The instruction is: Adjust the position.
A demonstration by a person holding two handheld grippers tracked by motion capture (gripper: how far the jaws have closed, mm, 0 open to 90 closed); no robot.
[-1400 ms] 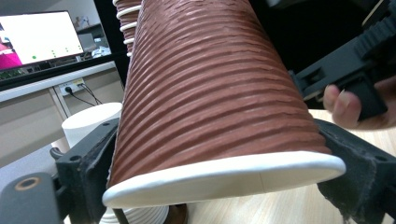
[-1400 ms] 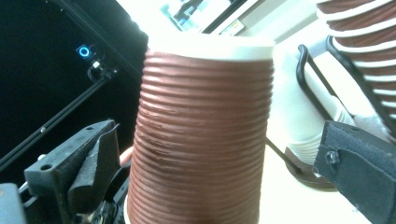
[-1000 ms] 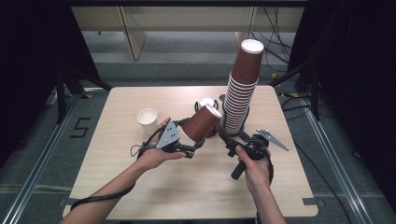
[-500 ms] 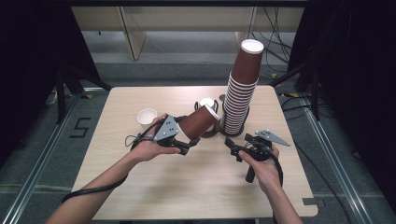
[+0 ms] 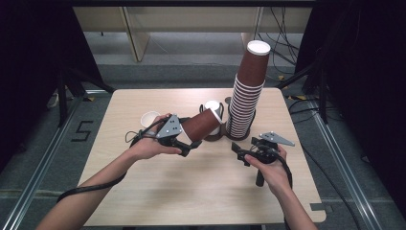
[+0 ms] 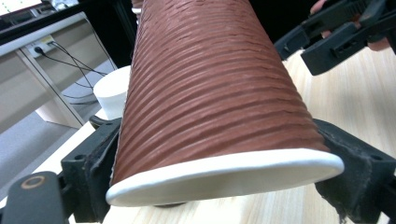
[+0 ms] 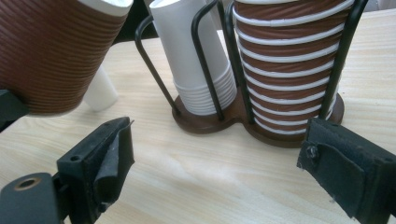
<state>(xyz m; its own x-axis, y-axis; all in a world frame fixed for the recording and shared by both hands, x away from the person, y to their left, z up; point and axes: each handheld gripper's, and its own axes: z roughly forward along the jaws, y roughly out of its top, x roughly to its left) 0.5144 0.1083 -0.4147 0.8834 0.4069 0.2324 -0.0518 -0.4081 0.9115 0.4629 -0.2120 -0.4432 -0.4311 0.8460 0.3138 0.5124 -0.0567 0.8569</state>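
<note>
Brown cup (image 5: 202,125): lying tilted, long axis pointing far-right toward the cup stack (image 5: 246,96).
Left gripper (image 5: 187,144): pinching the cup, jaws just tightening.
Right gripper (image 5: 242,152): spread, narrowing on nothing, sitting right of the cup.

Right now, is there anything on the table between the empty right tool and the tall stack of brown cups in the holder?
Nothing visible. The right tool stands open, nothing in it, and bare table runs from it to the brown cup stack. Only the holder's wire posts surround that stack.
</note>
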